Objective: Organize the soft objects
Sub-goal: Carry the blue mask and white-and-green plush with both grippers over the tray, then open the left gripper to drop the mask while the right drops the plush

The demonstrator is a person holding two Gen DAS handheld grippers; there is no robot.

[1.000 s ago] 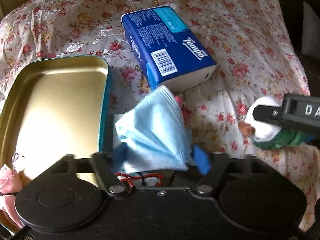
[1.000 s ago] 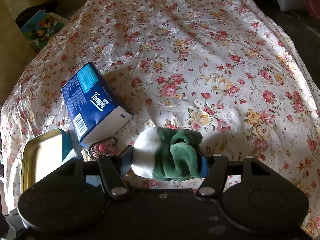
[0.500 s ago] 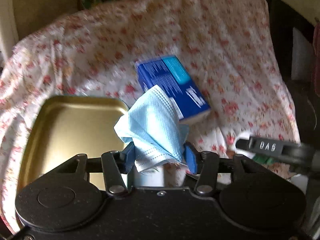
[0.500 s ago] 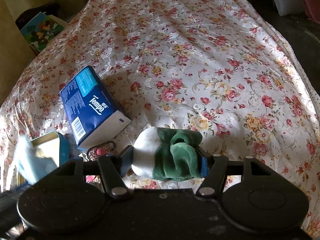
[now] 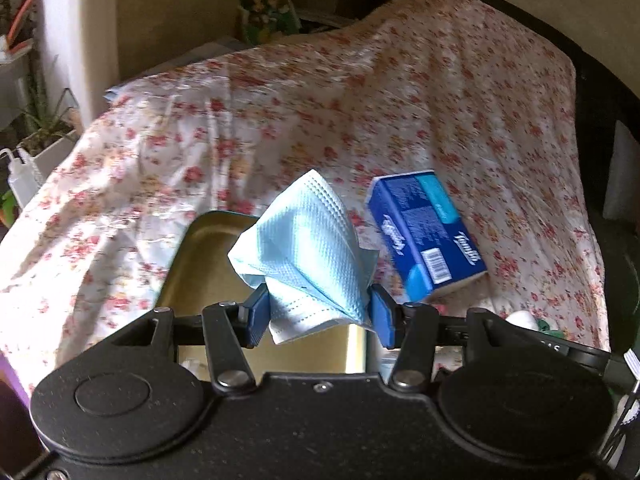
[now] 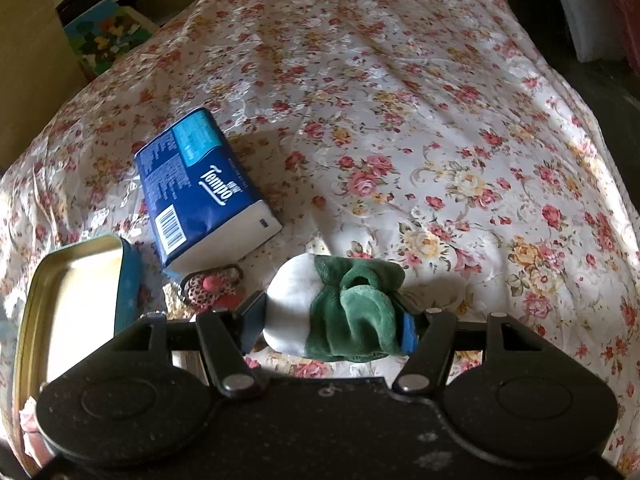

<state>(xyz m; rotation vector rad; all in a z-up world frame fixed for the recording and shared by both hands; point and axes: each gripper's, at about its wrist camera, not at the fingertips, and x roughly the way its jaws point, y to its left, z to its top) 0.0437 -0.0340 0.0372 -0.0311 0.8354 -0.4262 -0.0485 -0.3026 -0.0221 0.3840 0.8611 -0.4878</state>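
My left gripper (image 5: 318, 314) is shut on a light blue face mask (image 5: 308, 256), lifted above the open gold tin (image 5: 192, 280) on the flowered cloth. My right gripper (image 6: 332, 326) is shut on a white and green plush toy (image 6: 340, 312), held low over the cloth. A blue Tempo tissue pack (image 6: 200, 188) lies beside the tin (image 6: 72, 304); in the left wrist view the tissue pack (image 5: 424, 232) sits to the right of the mask. A small leopard-print item with a pink centre (image 6: 210, 286) lies between the tin and the plush toy.
The flowered cloth (image 6: 400, 120) covers the whole surface and drops off at its edges. Something pink (image 6: 28, 420) sits in the tin's near corner. A colourful picture book (image 6: 104, 36) leans beyond the far left edge. Potted plants (image 5: 44, 128) stand at the left.
My left gripper has closed on the mask and carried it up and away from the cloth, so the tin and tissue pack now look smaller and farther. My right gripper has stayed put with the plush toy.
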